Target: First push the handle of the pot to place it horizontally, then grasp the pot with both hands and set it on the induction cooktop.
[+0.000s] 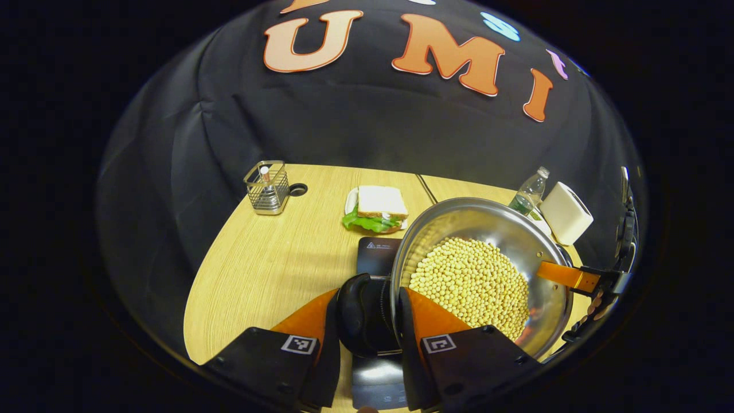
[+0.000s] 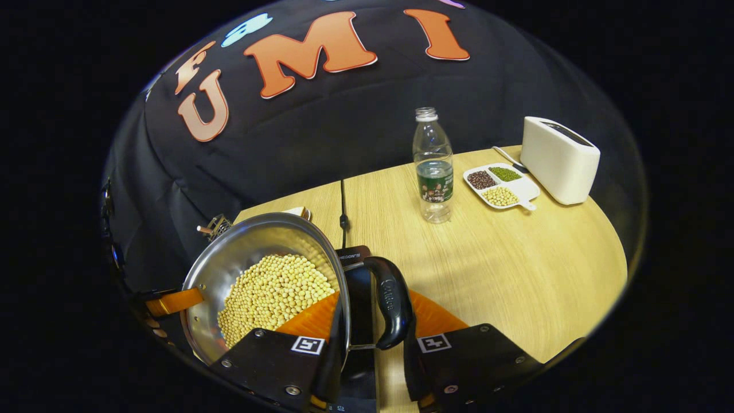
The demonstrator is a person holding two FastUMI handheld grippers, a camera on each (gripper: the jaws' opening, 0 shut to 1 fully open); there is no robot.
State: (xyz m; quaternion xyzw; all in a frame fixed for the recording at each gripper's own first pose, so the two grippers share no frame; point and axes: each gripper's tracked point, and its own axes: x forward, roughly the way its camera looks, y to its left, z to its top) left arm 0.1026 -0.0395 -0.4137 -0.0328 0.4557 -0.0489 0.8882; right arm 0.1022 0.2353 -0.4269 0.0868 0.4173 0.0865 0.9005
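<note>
A steel pot (image 1: 487, 221) full of yellow beans (image 1: 470, 281) has a black loop handle on each side. My left gripper (image 1: 370, 330) is shut on one handle (image 1: 361, 315), with one finger inside the rim and the other outside. My right gripper (image 2: 373, 330) is shut on the opposite handle (image 2: 390, 301) in the same way. Each gripper appears at the pot's far rim in the other's view: the right gripper (image 1: 579, 278) and the left gripper (image 2: 169, 303). The black induction cooktop (image 1: 375, 255) (image 2: 360, 281) lies right under the pot. I cannot tell whether the pot rests on it.
On the wooden table (image 2: 504, 269) stand a water bottle (image 2: 433, 172), a white toaster (image 2: 559, 160) and a divided dish of beans (image 2: 500, 186). A sandwich (image 1: 378, 209) and a wire caddy (image 1: 267, 188) sit at the far side. A cable (image 2: 343, 206) runs to the cooktop.
</note>
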